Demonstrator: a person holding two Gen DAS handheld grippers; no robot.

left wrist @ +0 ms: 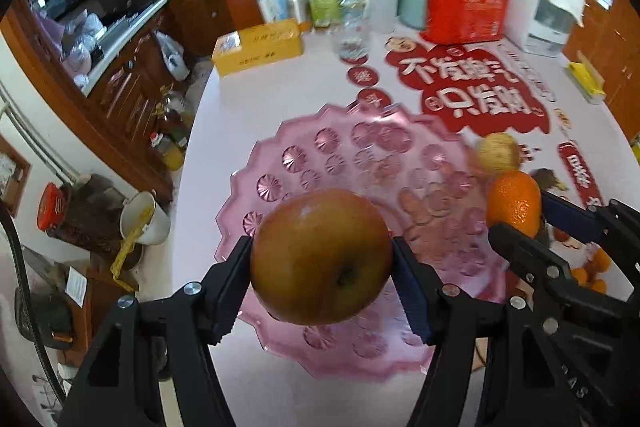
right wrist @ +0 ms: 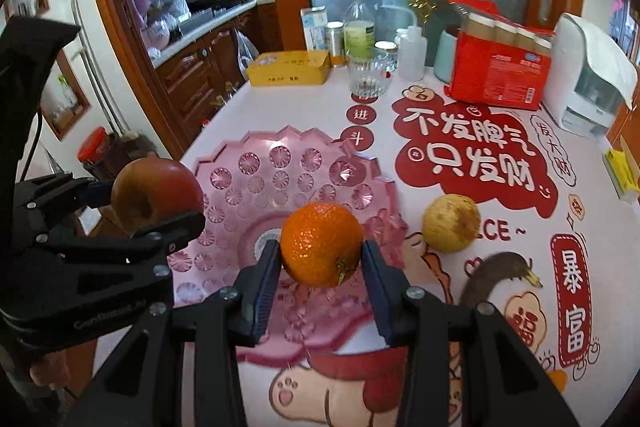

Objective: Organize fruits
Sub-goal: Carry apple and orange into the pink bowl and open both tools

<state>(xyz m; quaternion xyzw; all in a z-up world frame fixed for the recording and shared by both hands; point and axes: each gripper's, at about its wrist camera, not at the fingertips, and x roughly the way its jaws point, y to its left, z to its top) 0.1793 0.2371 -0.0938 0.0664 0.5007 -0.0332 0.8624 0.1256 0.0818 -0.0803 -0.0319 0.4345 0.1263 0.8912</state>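
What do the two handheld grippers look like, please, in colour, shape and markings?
Both the left gripper and the right gripper are matte black, angular linkages with silver screws and ribbed dark-blue fingers. Faint, blurred lettering marks the left gripper's body. No sleeves show.

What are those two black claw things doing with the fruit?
A person is sorting fruit with a gripper in each hand. The left gripper is clamped on a brownish apple, and the right gripper is clamped on an orange. Both fruits are held in the air above the pink glass plate, which has nothing in it yet. A yellowish fruit and a dark, overripe banana lie on the table to the right of the plate.
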